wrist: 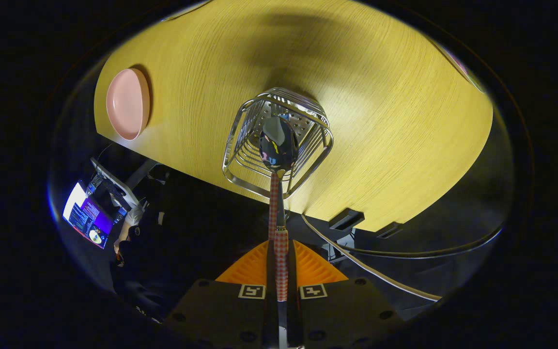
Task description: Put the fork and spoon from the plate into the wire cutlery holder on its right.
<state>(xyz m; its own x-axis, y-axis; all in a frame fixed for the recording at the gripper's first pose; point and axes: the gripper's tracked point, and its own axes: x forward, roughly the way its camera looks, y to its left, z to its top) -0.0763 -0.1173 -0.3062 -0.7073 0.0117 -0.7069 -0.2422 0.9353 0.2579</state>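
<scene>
Your gripper [281,271] sits closest to the lens, fingers [308,269] drawn in tight with just the handle's width between them. Both fingers press on the checked handle of the spoon [279,145], so you have it clamped. Two small square marker tags sit on the finger bases, one either side of the handle.

Spoon runs straight ahead from the fingers, handle first, bowl at the far end. Bowl is shiny and dark with reflections. It hangs right over the open mouth of the wire cutlery holder [245,160]; in this view the bowl overlaps the holder's inside, and you cannot tell if it is already below the rim or just above it. No contact with the wires can be made out.

Holder is a chrome wire basket with a perforated bottom, standing upright on the yellow wood-grain table [380,121], near the table's edge. Nothing else is seen in it.

Pink plate [128,103] lies on the same table, well apart from the holder, off to the holder's left and near the table's edge. Plate looks bare.

Past the table edge, below it, you have a lit laptop screen [86,215], and cables [380,252] trailing over the dark floor.
</scene>
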